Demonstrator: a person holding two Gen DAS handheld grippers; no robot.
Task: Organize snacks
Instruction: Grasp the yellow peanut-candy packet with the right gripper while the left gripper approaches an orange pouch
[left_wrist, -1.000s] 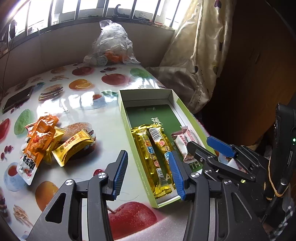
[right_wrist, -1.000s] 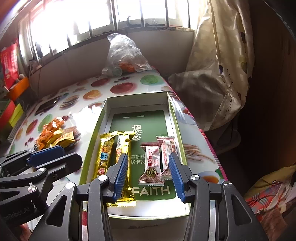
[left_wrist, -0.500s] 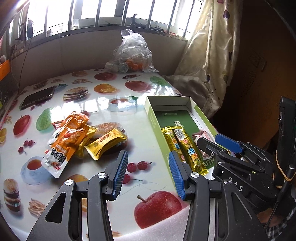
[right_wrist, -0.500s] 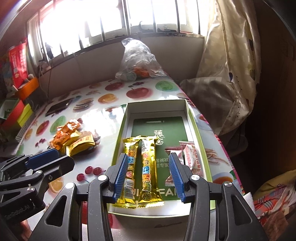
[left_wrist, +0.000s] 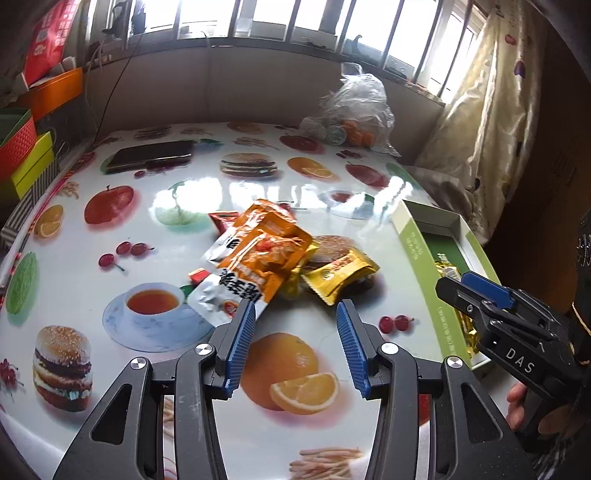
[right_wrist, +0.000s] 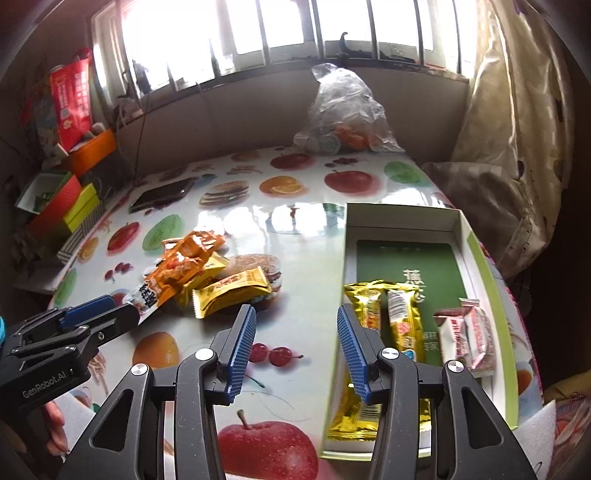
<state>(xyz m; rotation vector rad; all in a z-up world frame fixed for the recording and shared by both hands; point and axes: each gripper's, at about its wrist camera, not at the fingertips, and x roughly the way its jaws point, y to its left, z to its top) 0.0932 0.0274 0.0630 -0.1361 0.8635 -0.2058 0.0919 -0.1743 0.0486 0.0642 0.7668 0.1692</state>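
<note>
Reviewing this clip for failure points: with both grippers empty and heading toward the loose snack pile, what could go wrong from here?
1. The orange pouches overlap the yellow packet in one heap, so the open left gripper may pinch two at once or drag neighbours along.
2. The tablecloth looks glossy; a flat packet could slide away instead of being caught.
3. The right gripper hangs close by the green box wall and might nudge it.

Both hands have swung leftward, away from the green box (right_wrist: 484, 266). The left gripper (left_wrist: 295, 341), which hung over the box's near end a second ago, now hovers before the loose snack pile (left_wrist: 266, 254). The right gripper (right_wrist: 293, 347) has slid off the box's middle to its left wall, over bare tabletop (right_wrist: 295, 258).
</note>
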